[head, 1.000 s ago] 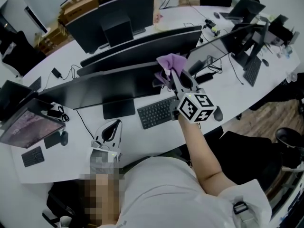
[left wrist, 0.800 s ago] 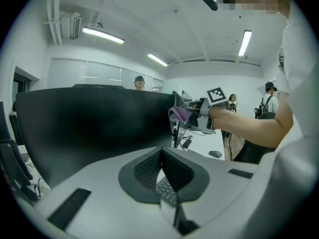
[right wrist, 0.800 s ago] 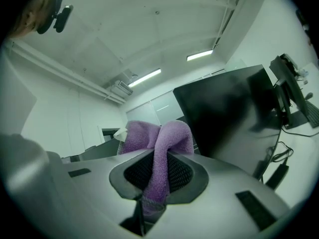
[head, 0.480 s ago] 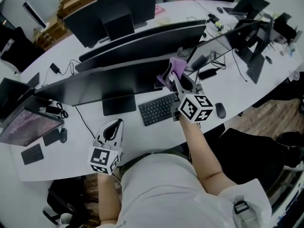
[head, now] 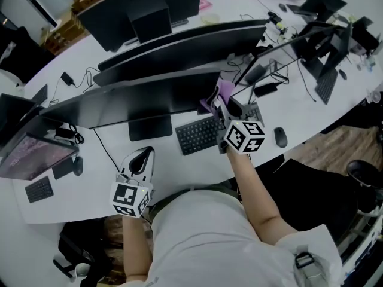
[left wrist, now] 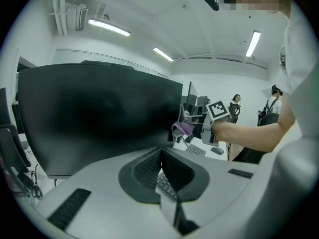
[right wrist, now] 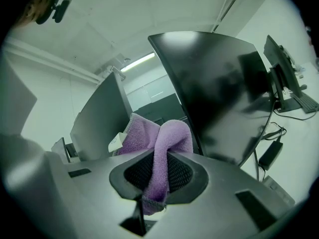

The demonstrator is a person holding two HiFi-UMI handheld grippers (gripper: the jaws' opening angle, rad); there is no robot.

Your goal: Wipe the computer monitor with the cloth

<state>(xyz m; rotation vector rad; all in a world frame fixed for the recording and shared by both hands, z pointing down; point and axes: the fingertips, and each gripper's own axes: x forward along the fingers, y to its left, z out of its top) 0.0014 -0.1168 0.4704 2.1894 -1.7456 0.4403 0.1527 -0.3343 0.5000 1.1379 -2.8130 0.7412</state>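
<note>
I had the right gripper clamped on the cloth at the monitor's edge; the left gripper's jaws sat together.

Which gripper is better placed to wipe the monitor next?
Right. The right gripper is shut on the purple cloth at the right end of the monitor; the left gripper is shut, empty, low over the desk.

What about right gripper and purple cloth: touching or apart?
Touching. Right gripper view: the right gripper has its jaws shut on the purple cloth, a fold pinched between them.
</note>
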